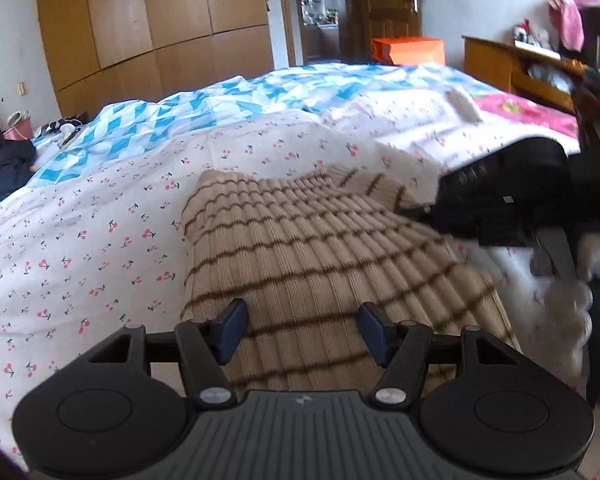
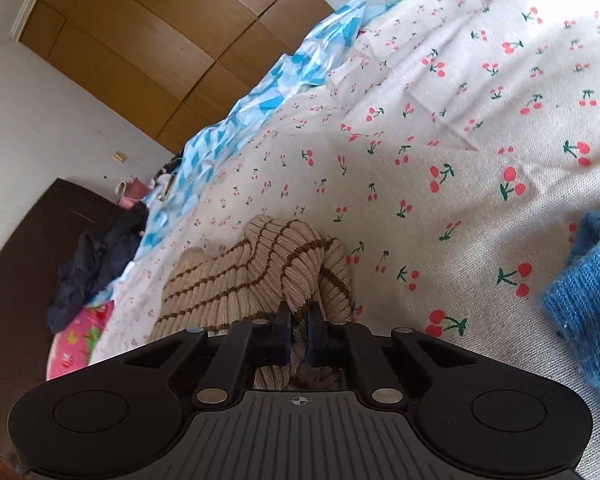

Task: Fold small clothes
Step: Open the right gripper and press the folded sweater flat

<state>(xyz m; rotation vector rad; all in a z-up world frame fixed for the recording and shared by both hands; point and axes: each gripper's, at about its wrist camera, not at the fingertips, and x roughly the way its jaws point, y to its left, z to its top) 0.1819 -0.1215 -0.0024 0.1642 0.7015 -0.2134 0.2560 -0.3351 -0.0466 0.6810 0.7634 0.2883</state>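
Observation:
A beige ribbed knit garment with brown stripes [image 1: 320, 256] lies on the cherry-print sheet [image 1: 100, 240] of a bed. My left gripper [image 1: 302, 330] is open just above the garment's near part, with cloth showing between its blue-padded fingers. In the left wrist view my right gripper [image 1: 428, 210] is at the garment's far right edge. In the right wrist view my right gripper [image 2: 299, 334] is shut on a bunched fold of the striped garment [image 2: 252, 276], and the cloth is lifted and wrinkled there.
A blue knit garment [image 2: 588, 304] lies on the sheet to the right. A blue-and-white quilt [image 1: 220, 96] covers the far bed. A pink cloth [image 1: 532, 112], a wooden headboard [image 1: 512, 64], an orange box [image 1: 408, 50] and wardrobes [image 1: 148, 28] are beyond. Dark clothes [image 2: 96, 264] lie at the left.

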